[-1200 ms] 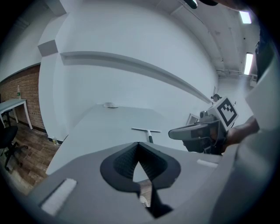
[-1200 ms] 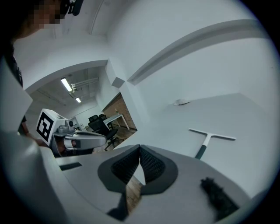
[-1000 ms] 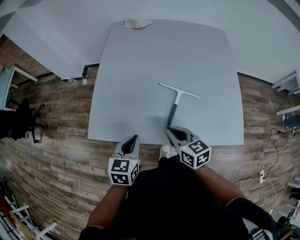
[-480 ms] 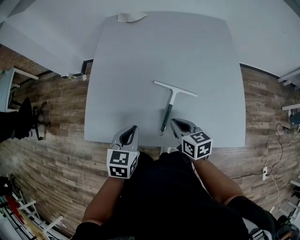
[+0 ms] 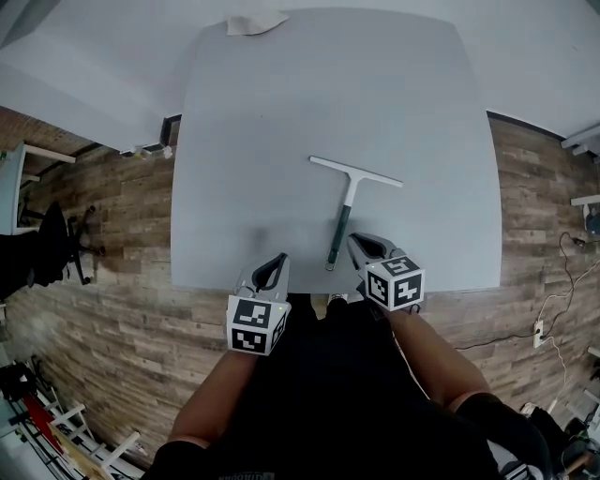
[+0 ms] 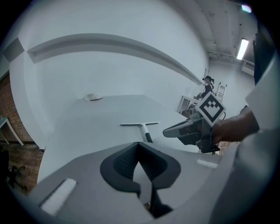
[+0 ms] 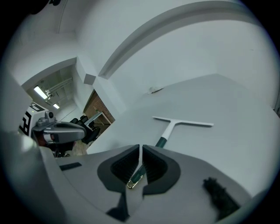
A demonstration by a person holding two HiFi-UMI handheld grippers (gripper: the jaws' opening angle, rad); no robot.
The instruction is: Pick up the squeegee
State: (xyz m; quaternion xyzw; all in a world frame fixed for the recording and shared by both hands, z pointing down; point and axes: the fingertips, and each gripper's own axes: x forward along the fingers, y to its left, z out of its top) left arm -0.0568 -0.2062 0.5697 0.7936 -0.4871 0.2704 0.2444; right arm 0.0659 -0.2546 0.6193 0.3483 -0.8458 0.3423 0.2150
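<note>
The squeegee point(image 5: 345, 202) lies flat on the grey table point(image 5: 262, 122), its white blade at the far end and its dark green handle pointing toward the near edge. My right gripper point(image 5: 359, 242) is shut and holds nothing. It hovers just right of the handle's end. In the right gripper view the squeegee point(image 7: 177, 126) runs away from the jaws, and the handle's gold loop shows below the closed right gripper point(image 7: 141, 148). The left gripper point(image 5: 279, 259) is shut and empty, over the near edge left of the handle. From the left gripper point(image 6: 139, 144) the squeegee point(image 6: 141, 126) lies ahead.
A crumpled white cloth point(image 5: 255, 23) lies at the table's far edge. Wood flooring surrounds the table, with a black chair point(image 5: 37, 248) at the left and white racks point(image 5: 583, 141) and a cable at the right. The person's legs are just below the near edge.
Both grippers have come lower. The right one, which covered the handle's end, now sits just to its right. The left one has shifted a little to the right.
</note>
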